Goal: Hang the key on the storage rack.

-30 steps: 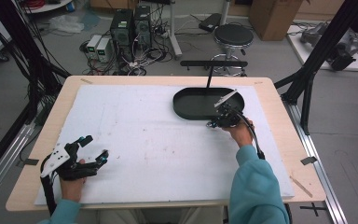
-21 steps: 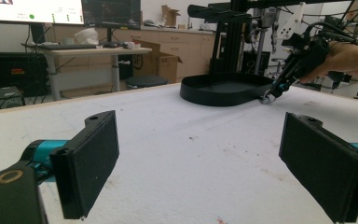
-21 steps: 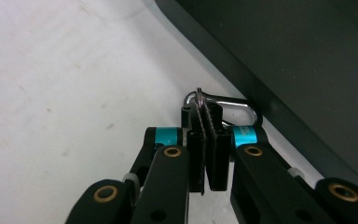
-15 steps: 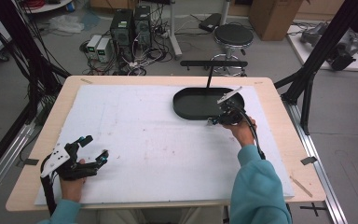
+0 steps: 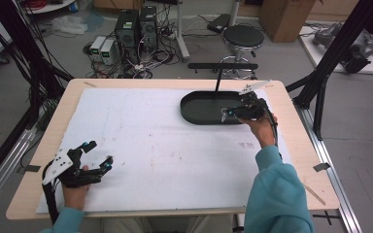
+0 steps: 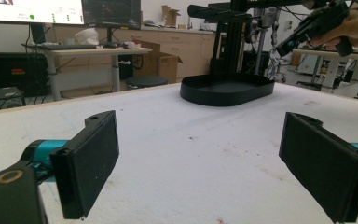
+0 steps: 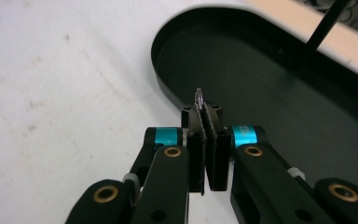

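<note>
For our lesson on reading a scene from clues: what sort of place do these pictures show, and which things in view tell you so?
Most likely a lab or workshop set up for recording. A black frame stands around the table, desktop computers sit amid floor cables, and monitors glow over a workbench behind.

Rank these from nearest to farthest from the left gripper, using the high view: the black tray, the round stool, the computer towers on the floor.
From the left gripper:
1. Black tray, on the table, far right.
2. Computer towers, on the floor beyond the table's far edge.
3. Round stool, on the floor behind the tray.
</note>
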`<state>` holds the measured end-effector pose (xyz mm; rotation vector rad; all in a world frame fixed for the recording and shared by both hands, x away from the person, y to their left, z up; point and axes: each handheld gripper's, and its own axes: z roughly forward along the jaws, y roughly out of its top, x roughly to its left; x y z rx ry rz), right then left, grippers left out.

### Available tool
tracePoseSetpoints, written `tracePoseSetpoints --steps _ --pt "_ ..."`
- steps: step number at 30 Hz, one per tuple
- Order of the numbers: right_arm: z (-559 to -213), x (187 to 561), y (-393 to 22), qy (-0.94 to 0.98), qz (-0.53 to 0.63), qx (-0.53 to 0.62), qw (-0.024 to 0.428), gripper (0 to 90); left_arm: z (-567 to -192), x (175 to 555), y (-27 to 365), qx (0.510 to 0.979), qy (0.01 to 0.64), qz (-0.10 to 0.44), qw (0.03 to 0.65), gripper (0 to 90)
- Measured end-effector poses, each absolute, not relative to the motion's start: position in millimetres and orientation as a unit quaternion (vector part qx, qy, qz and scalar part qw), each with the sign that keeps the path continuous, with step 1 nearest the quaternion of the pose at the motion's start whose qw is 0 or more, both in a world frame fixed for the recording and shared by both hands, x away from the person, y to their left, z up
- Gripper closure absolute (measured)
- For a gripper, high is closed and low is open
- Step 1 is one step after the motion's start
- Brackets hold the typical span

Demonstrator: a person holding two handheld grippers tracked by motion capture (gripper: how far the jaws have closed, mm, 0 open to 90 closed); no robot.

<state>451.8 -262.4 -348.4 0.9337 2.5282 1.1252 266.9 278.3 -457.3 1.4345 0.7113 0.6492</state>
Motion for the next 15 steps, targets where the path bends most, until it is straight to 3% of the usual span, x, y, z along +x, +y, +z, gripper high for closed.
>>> tracePoseSetpoints --steps 15 --pt "-293.0 467.8 -278.1 0.837 0.415 0.322 0.150 89.3 -457.2 267.3 278.2 0.632 0.314 0.285 0.649 12.4"
